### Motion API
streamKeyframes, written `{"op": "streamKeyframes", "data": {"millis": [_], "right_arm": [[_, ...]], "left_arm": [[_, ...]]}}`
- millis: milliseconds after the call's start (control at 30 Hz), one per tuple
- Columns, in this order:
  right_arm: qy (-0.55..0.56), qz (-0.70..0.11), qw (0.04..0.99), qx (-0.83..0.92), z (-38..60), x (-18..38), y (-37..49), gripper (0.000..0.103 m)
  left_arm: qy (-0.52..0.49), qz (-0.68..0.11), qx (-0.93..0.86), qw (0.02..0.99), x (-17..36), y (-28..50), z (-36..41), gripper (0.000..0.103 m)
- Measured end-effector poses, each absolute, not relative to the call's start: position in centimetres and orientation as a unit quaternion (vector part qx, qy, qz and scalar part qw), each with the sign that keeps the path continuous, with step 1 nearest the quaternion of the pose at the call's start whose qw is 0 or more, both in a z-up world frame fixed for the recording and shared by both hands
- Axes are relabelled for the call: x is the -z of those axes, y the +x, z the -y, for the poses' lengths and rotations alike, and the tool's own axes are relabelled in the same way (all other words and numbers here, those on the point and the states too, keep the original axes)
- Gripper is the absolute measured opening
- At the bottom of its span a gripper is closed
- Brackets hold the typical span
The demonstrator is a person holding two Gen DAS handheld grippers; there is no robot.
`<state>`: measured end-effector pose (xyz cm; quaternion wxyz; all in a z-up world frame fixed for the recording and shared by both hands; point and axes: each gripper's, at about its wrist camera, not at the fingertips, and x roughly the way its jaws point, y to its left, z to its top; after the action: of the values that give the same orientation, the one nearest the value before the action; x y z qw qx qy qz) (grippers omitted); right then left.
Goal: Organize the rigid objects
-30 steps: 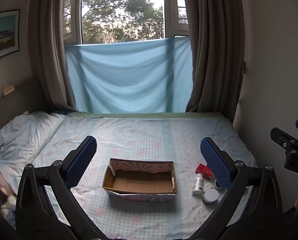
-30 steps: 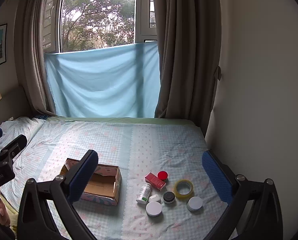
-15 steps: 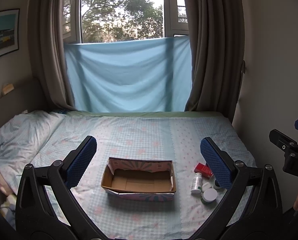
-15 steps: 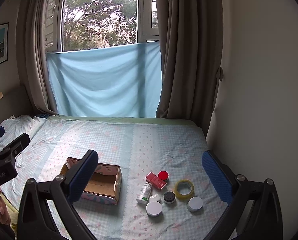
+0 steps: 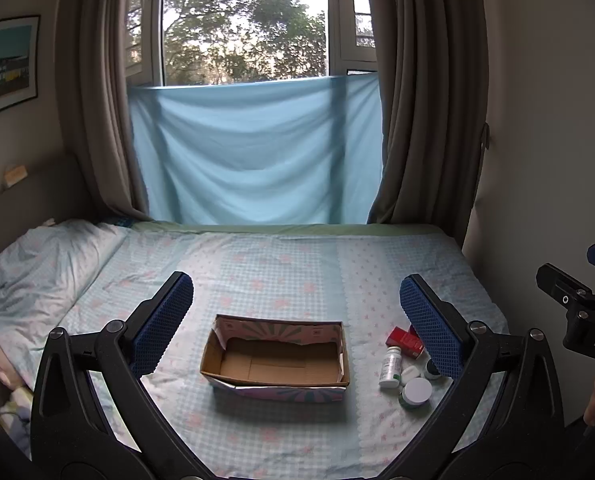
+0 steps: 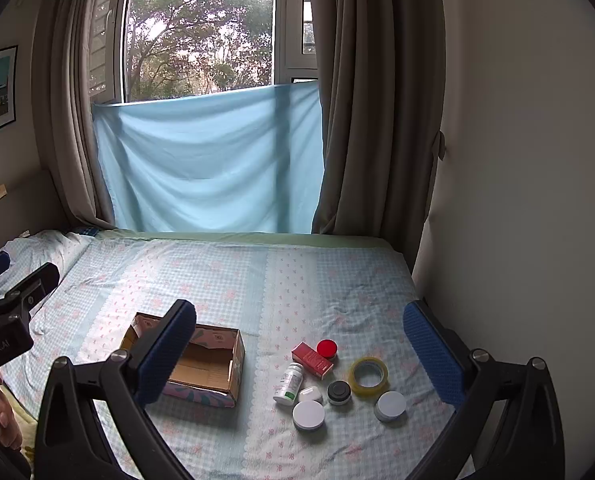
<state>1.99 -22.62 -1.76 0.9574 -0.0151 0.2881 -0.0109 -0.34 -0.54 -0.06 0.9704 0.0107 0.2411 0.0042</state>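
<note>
An open cardboard box (image 5: 275, 360) (image 6: 201, 368) lies on the bed with nothing inside. To its right sits a cluster of small items: a white pill bottle (image 6: 288, 384) (image 5: 389, 366) on its side, a red carton (image 6: 312, 360) (image 5: 404, 341), a red lid (image 6: 326, 348), a yellow tape roll (image 6: 368, 375), a black-lidded jar (image 6: 339, 392) and two white-lidded jars (image 6: 308, 416) (image 6: 390, 405). My left gripper (image 5: 297, 320) hangs open above the box. My right gripper (image 6: 299, 350) hangs open above the cluster. Neither holds anything.
The checked bedsheet (image 6: 281, 280) stretches back to a blue cloth (image 5: 253, 152) under the window. A pillow (image 5: 45, 264) lies at the left. A wall (image 6: 517, 200) borders the bed on the right. A person's hand (image 6: 1, 420) grips the left tool.
Both views have drifted slightly; the box and items sit a touch lower and nearer in frame. Both grippers stay open and nothing on the bed has moved.
</note>
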Motion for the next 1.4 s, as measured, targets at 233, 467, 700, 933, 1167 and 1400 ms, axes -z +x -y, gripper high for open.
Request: {"op": "streamKeyframes", "data": {"millis": [233,467,700,933,1167,1400], "right_arm": [[-0.016,-0.288,0.957,0.011,22.6,1.7,2.0,0.103],[-0.015,-0.288,0.957,0.011,22.6,1.7,1.9,0.103],[-0.015,-0.288,0.957,0.011,22.5,1.7,1.7,0.103],[-0.015,-0.288,0.958,0.011,22.5,1.7,1.7,0.103],[-0.012,-0.285,0.959,0.009,22.2,1.8,1.2,0.103],[-0.003,-0.277,0.961,0.006,22.4,1.8,0.7,0.103]], "left_arm": [[0.011,-0.24,-0.008,0.971,0.0,-0.4,0.5,0.103],[0.01,-0.24,-0.008,0.971,-0.1,-0.5,0.5,0.103],[0.01,-0.24,-0.008,0.971,-0.2,-0.5,0.5,0.103],[0.009,-0.24,-0.007,0.971,-0.2,-0.5,0.5,0.103],[0.013,-0.234,-0.006,0.972,-0.1,-1.1,0.4,0.103],[0.021,-0.229,-0.008,0.973,-0.2,-1.2,0.7,0.103]]}}
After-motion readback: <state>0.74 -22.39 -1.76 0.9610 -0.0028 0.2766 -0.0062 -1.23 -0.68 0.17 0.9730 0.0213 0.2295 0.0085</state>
